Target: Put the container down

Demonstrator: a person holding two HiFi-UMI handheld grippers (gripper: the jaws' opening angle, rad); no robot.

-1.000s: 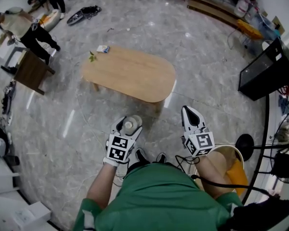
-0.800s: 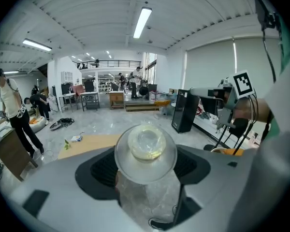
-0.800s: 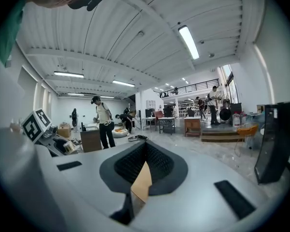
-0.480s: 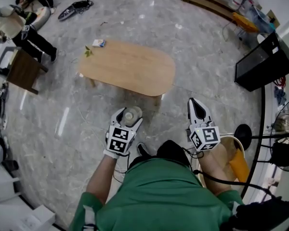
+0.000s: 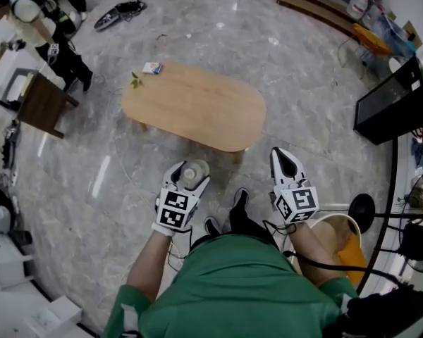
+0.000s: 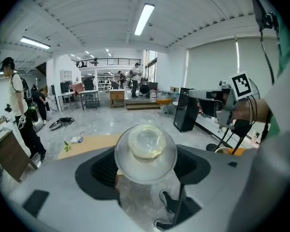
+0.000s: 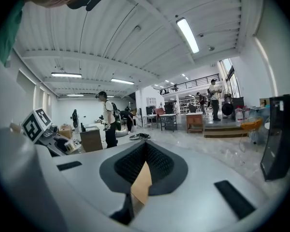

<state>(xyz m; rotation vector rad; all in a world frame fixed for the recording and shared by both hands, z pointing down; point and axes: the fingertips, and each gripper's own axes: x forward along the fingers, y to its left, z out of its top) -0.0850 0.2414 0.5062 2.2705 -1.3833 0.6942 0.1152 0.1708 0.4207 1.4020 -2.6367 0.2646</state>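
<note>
Jaws of the left gripper [image 5: 189, 177] pinch a clear, round plastic container [image 6: 145, 152] with a domed lid, held in the air over the glossy grey marble floor [image 5: 113, 167], near the pale oval wooden table [image 5: 194, 104]. The right gripper [image 7: 144, 154] is pressed together and empty. Setting it down well likely means reaching farther over the smooth tabletop, lowering it level, then releasing gently.

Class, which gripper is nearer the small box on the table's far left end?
Left. The left gripper hangs off the table's near edge, on the small box's side; the right gripper hangs farther right.
</note>
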